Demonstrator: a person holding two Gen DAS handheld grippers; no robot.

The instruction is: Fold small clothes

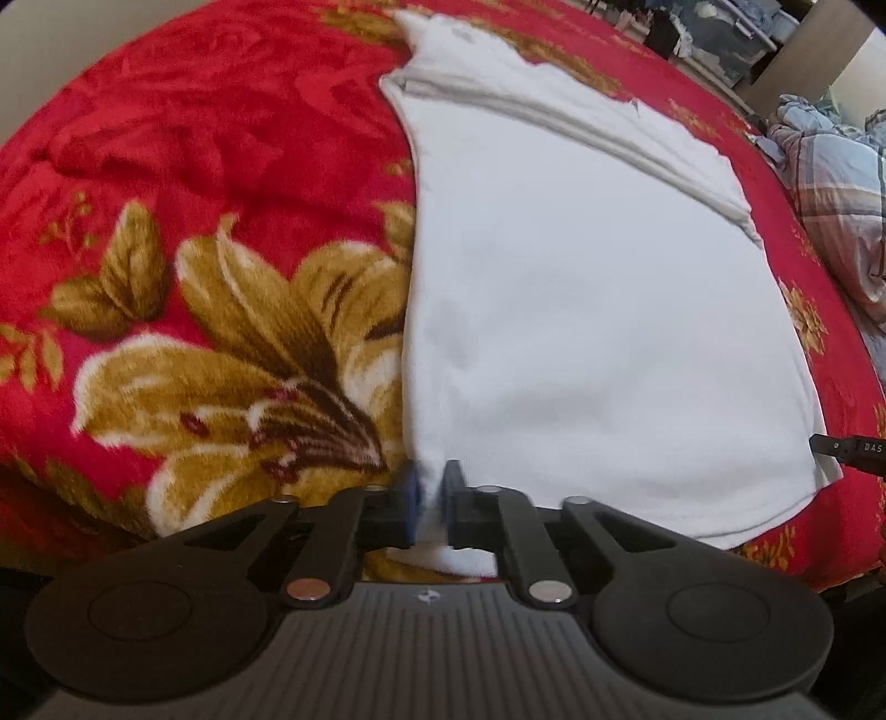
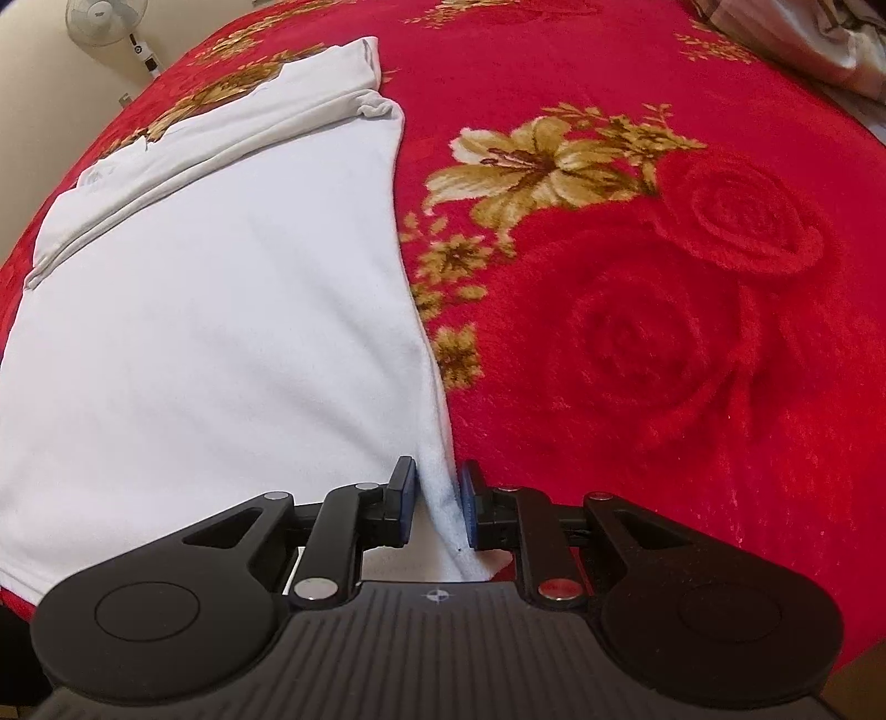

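Red floral blanket (image 2: 664,332), pedestal fan (image 2: 105,22)

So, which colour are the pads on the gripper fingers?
Blue pads, clearest in the right wrist view.

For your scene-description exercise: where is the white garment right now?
The white garment lies flat on the red floral blanket, right of centre in the left wrist view, its near corners between both grippers' fingers.

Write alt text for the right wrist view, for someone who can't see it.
The right claw pinches the near right corner of a white garment lying flat on a red blanket with gold flowers. The garment's far end is folded over itself, and a standing fan shows at the top left.
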